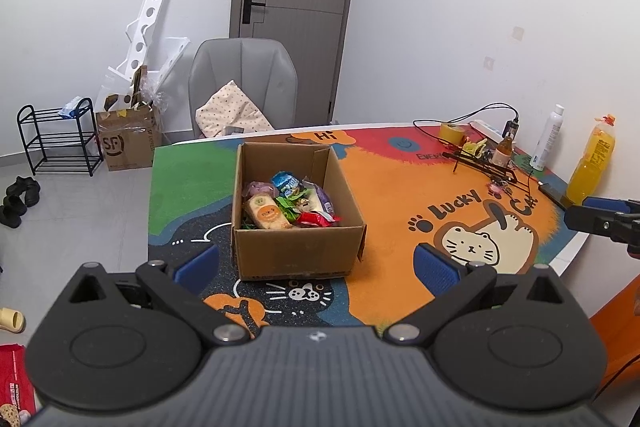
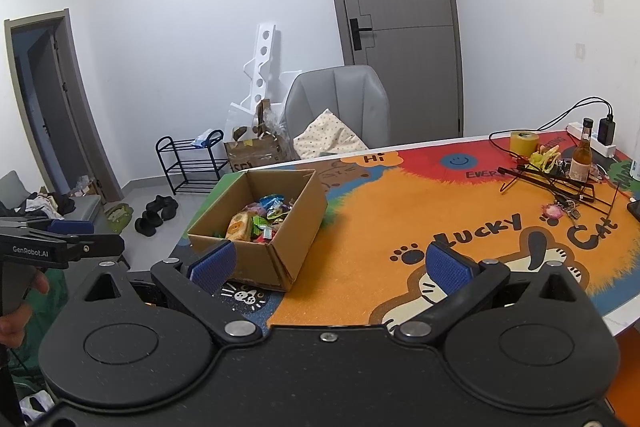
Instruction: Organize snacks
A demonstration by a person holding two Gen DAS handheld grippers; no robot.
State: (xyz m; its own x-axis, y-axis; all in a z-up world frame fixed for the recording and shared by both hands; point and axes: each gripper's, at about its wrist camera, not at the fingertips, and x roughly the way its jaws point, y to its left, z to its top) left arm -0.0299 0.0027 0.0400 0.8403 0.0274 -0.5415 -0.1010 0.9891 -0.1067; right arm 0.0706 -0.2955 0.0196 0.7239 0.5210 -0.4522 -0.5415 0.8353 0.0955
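1. Table (image 1: 392, 195), covered by a bright cartoon cat mat (image 2: 400, 227); most of both views is taken up by it.
2. Grey chair (image 1: 244, 79) is seen behind the table's far edge, a dotted cushion (image 1: 228, 113) resting on its seat.
3. Open cardboard box (image 1: 296, 251) is set on the mat toward the table's left side, flaps up.
4. Left gripper (image 1: 316, 263) is held near the box's front wall; its jaws are spread wide, blue pads (image 1: 198, 265) on either side, nothing between them.
5. Right gripper (image 2: 330, 265) is held above the mat, just right of the box; its jaws are likewise spread wide and empty.
6. Orange drink bottle (image 1: 592, 159) is noted at the table's far right edge.
7. Snacks (image 1: 288, 205) are piled inside the box: a pale packet with an orange circle (image 1: 268, 213), a blue pack (image 1: 286, 183), a red wrapper (image 1: 318, 219).
8. Yellow tape roll (image 2: 524, 142) lies near the cables at the far right corner.
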